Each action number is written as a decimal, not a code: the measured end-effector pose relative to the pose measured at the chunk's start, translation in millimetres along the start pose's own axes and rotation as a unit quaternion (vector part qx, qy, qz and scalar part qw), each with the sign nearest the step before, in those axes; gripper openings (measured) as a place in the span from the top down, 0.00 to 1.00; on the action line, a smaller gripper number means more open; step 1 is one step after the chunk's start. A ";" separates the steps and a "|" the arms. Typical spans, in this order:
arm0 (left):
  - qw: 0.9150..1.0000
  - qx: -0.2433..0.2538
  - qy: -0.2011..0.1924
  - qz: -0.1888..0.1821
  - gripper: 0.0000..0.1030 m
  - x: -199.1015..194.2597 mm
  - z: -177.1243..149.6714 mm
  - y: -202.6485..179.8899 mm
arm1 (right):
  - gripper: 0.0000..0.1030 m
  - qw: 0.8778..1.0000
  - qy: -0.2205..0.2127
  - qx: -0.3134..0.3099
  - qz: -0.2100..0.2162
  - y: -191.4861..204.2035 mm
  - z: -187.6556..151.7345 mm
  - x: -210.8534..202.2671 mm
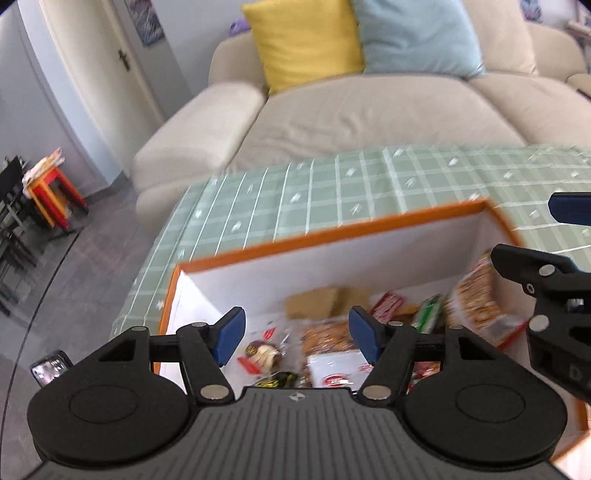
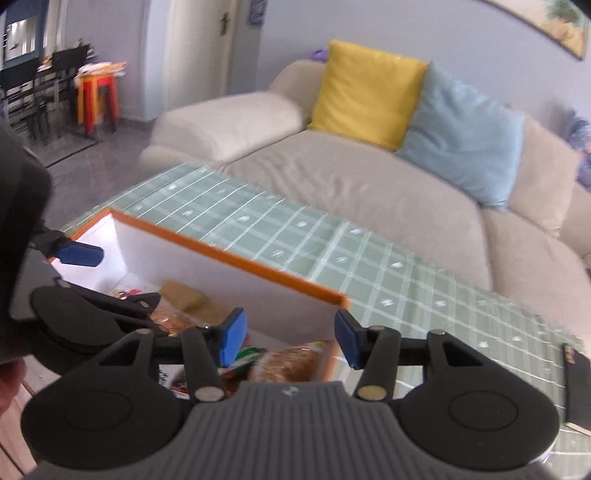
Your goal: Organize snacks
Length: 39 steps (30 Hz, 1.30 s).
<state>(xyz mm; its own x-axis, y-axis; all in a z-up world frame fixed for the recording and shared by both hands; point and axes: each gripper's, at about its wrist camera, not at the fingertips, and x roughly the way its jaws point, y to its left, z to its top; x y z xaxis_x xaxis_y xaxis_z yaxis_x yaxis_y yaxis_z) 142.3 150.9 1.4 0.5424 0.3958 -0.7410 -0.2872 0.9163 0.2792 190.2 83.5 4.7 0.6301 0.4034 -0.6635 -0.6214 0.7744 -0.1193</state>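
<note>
An orange-rimmed box point(image 1: 332, 229) with white inner walls stands on the green checked tablecloth point(image 1: 332, 184) and holds several snack packets point(image 1: 325, 339). My left gripper point(image 1: 295, 338) hangs open above the box's near side, nothing between its blue pads. The right gripper's black linkage point(image 1: 546, 291) shows at the right edge of the left wrist view. In the right wrist view the same box point(image 2: 229, 258) lies below and left, with packets point(image 2: 284, 360) inside. My right gripper point(image 2: 288, 338) is open over the box's right corner and holds nothing. The left gripper's blue pad point(image 2: 79, 254) shows at the left.
A beige sofa point(image 1: 351, 114) with a yellow cushion point(image 1: 303, 40) and a pale blue cushion point(image 1: 417, 33) runs behind the table. A dark flat object point(image 2: 576, 387) lies on the cloth at the right. Red and orange stools point(image 2: 98, 98) and black chairs stand across the grey floor.
</note>
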 end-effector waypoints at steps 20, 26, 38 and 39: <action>0.983 -0.023 -0.152 -0.096 0.17 -136.5 -43.9 -43.7 | 0.12 0.989 -0.100 0.101 -0.038 -50.7 -78.0 -166.7; 0.982 -0.060 -0.138 -0.118 0.14 -139.4 -61.5 -44.8 | 0.09 0.989 -0.094 0.109 -0.036 -47.6 -113.1 -175.2; 0.990 -0.056 -0.066 -0.109 0.14 -102.3 -78.4 -53.9 | 0.09 0.986 -0.031 0.159 -0.040 -53.7 -136.2 -147.9; 0.991 -0.053 -0.064 -0.109 0.14 -102.6 -80.8 -55.5 | 0.09 0.986 -0.029 0.162 -0.041 -54.0 -137.1 -146.7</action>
<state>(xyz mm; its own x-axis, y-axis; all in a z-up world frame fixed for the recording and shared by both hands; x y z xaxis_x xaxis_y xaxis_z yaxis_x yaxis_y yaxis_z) 38.8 54.4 12.6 0.6942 0.1995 -0.6916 -0.2296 0.9720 0.0499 67.5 -84.3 7.2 0.7034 0.3518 -0.6176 -0.3916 0.9170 0.0764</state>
